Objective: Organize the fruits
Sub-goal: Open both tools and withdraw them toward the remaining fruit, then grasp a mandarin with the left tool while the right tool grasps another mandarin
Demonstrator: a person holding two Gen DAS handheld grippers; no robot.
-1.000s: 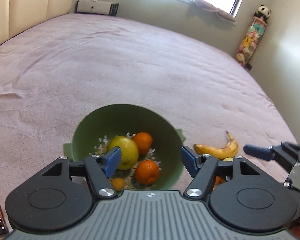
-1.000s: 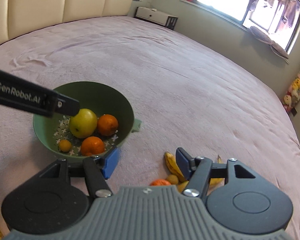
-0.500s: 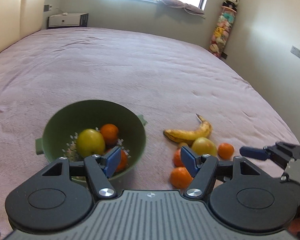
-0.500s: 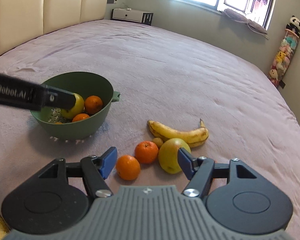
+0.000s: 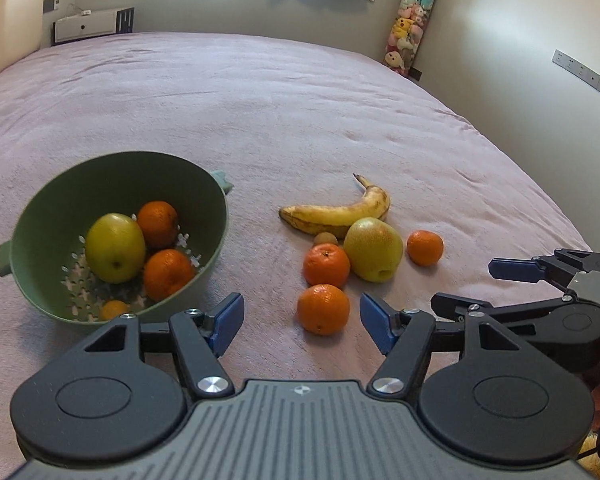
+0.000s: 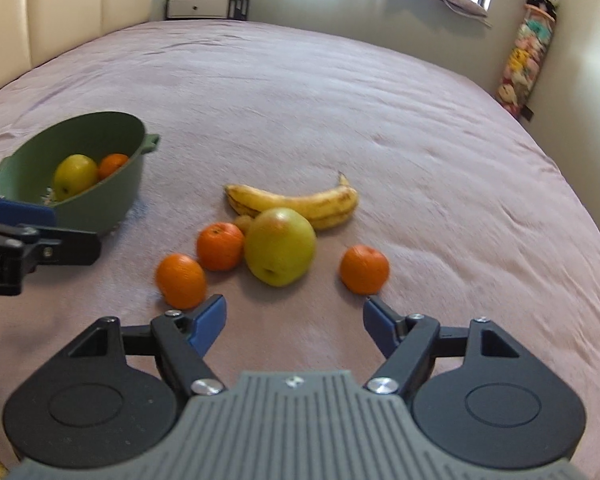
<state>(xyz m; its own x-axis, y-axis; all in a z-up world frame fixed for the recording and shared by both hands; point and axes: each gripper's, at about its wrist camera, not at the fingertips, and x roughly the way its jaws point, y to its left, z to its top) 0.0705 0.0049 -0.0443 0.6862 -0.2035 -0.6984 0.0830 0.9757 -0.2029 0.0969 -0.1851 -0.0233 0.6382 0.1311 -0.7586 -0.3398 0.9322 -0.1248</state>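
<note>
Loose on bedspread (image 5: 300, 100): three oranges (image 5: 323, 309), one apple (image 5: 373, 249), one banana (image 5: 340, 212)

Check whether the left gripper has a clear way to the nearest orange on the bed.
Probably yes: the left gripper is open, empty, and the nearest orange lies just ahead of its fingertips on bare blanket, nothing between.

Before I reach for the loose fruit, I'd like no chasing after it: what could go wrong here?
1. The near orange, another orange and the apple lie close together; a finger of the open right gripper, whose jaws have just been opening with nothing between them, could knock a neighbour rolling.
2. The left gripper, also open and empty, faces the same cluster, so the two could collide.
3. The bowl sits tilted on the soft bed; a dropped fruit might tip it.
</note>
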